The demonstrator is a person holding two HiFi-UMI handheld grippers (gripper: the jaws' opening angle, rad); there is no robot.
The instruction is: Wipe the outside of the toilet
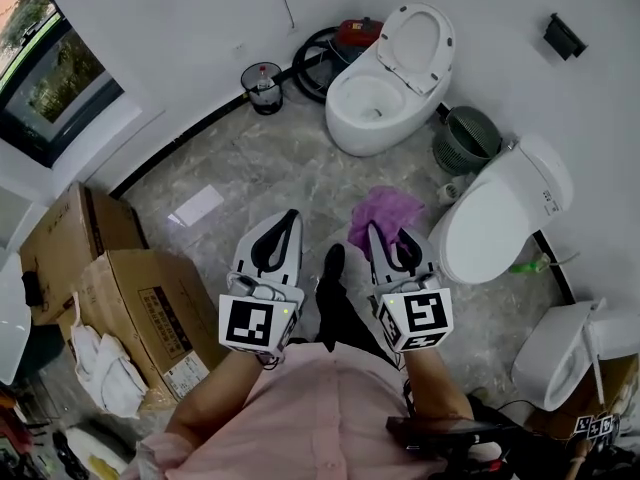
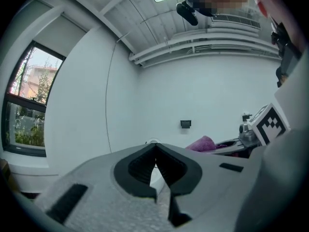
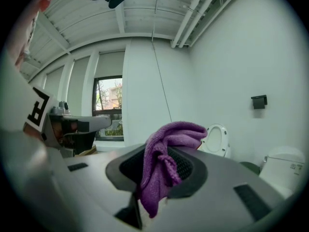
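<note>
Marble floor [image 1: 250, 158], toilet [image 1: 500, 218] front-first toward right gripper [image 1: 390, 240] with cloth [image 1: 385, 208]

The floor [image 1: 262, 164] is seen steeply from above in the head view. Each gripper view is set close behind its own jaws, aimed upward (ceiling [image 3: 145, 18] at top of frame). The purple cloth [image 1: 386, 208] is shared by all three.

Your left gripper [image 1: 290, 218] holds its jaws together, empty; your right gripper [image 1: 388, 240], nearer the closed toilet [image 1: 500, 213], clamps a purple cloth [image 1: 385, 208].
</note>
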